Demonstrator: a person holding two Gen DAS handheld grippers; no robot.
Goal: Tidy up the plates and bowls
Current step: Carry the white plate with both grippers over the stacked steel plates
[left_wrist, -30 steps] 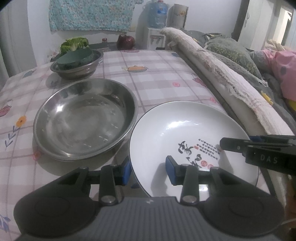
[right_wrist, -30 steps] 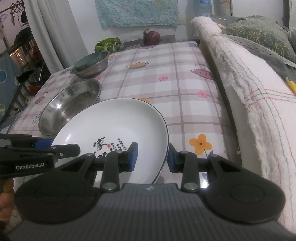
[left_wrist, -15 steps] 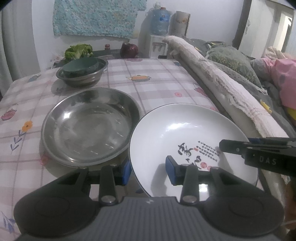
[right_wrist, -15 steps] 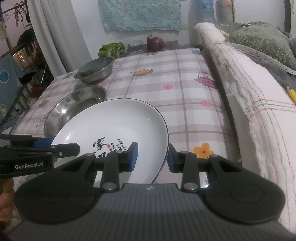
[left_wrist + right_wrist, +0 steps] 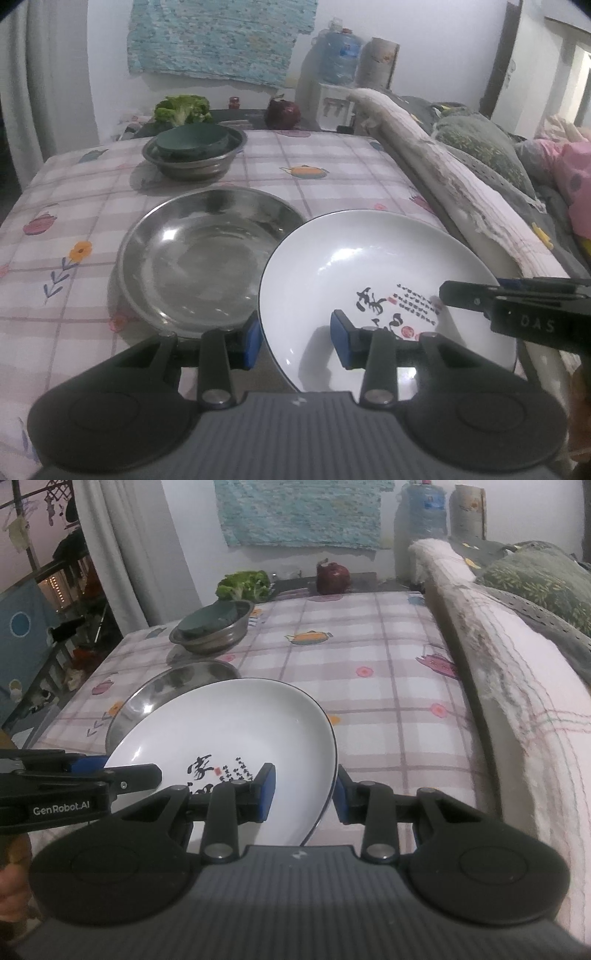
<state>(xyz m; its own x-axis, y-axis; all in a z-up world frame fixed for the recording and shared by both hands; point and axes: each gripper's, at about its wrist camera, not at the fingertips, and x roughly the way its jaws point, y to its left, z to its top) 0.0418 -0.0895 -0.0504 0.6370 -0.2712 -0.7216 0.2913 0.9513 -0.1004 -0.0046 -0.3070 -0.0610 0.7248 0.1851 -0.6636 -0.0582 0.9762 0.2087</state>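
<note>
A white plate (image 5: 362, 266) with black writing is held by both grippers above the table. My left gripper (image 5: 295, 341) is shut on its left rim. My right gripper (image 5: 303, 794) is shut on its right rim; the plate also shows in the right wrist view (image 5: 236, 734). A wide steel plate (image 5: 199, 254) lies on the table just left of it, partly under the white plate's edge in the right wrist view (image 5: 177, 683). A small steel bowl (image 5: 194, 155) holding a dark green bowl (image 5: 190, 140) stands further back.
The table has a checked cloth (image 5: 332, 177). A rolled blanket (image 5: 443, 177) and bedding run along the table's right side. Broccoli (image 5: 181, 109) and a dark red vegetable (image 5: 282, 112) lie at the far edge. A water dispenser (image 5: 338, 66) stands behind.
Both grippers have lifted the white plate upward and a little leftward; the table and steel plate now sit lower and further in both views. The grips are unchanged.
</note>
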